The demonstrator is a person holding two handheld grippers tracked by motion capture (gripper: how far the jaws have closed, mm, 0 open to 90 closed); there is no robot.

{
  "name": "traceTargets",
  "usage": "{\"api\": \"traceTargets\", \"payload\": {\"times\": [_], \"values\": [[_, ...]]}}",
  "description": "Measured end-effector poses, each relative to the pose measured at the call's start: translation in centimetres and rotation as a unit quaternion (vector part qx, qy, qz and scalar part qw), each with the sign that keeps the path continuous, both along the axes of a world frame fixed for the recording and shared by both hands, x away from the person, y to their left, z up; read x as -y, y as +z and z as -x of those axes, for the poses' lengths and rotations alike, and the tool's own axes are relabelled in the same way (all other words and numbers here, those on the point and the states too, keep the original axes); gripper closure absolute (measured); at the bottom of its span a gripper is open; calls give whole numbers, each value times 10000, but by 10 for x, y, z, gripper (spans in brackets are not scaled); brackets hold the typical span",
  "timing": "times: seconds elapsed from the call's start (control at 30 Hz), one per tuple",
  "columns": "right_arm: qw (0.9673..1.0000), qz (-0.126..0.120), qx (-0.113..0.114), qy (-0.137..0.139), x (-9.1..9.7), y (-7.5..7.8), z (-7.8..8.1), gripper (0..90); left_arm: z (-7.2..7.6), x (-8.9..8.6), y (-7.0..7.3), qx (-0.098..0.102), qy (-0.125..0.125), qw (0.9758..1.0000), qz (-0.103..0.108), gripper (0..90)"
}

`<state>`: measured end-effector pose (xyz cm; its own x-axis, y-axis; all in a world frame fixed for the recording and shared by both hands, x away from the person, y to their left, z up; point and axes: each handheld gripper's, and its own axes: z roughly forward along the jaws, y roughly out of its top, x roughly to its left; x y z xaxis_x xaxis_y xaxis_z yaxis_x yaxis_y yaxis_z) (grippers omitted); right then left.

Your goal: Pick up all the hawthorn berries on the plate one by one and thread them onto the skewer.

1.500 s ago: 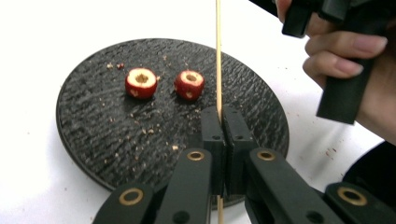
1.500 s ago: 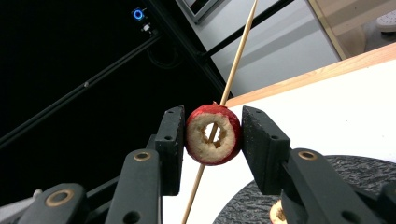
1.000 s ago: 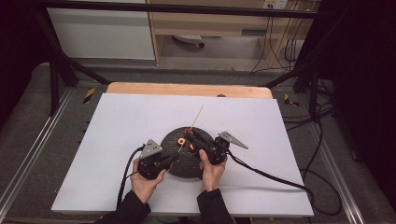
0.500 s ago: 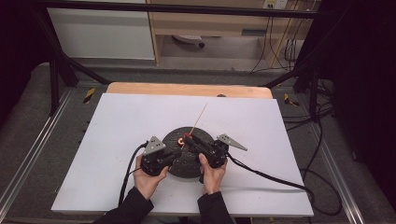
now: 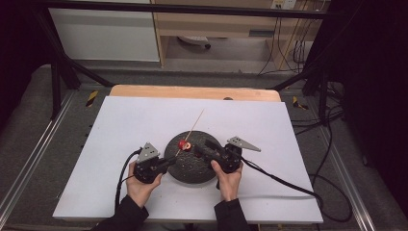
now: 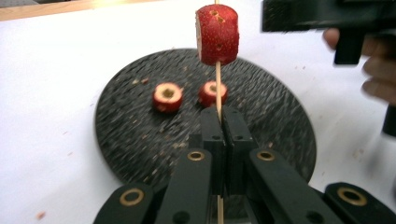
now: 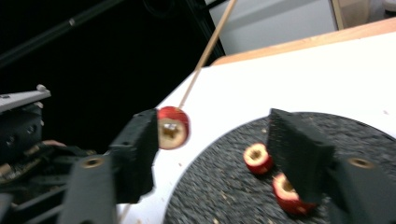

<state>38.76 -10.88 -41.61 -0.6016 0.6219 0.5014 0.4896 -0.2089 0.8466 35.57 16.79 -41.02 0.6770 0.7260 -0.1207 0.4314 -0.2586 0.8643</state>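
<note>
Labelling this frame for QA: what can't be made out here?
- Left gripper view: skewer tip, cut off by the top edge above the strawberry piece.
- Right gripper view: one loose piece on the plate, partly hidden by a right gripper finger.
- High view: loose pieces, too small.

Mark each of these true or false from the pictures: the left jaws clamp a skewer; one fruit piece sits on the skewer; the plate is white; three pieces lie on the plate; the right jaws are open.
1. The left gripper has its jaws shut on the wooden skewer. True.
2. One red fruit piece is threaded on the skewer. True.
3. The plate is white. False: it is dark, on a white table.
4. Three pieces lie on the plate. False: two loose pieces do.
5. The right gripper has open jaws. True.
</note>
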Motion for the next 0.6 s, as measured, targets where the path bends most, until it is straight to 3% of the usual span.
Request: {"api": "traceTargets", "payload": {"times": [0.23,0.37,0.6], "values": [[9965,769,-194,247,10,2,-4,108,8,-23,-3,-39,15,9999,-102,885],[9913,1215,-309,397,14,2,-7,71,12,-36,-5,-50,19,9998,-182,885],[9788,1889,-514,604,19,2,-12,49,20,-51,-12,-72,-28,9997,-240,885]]}}
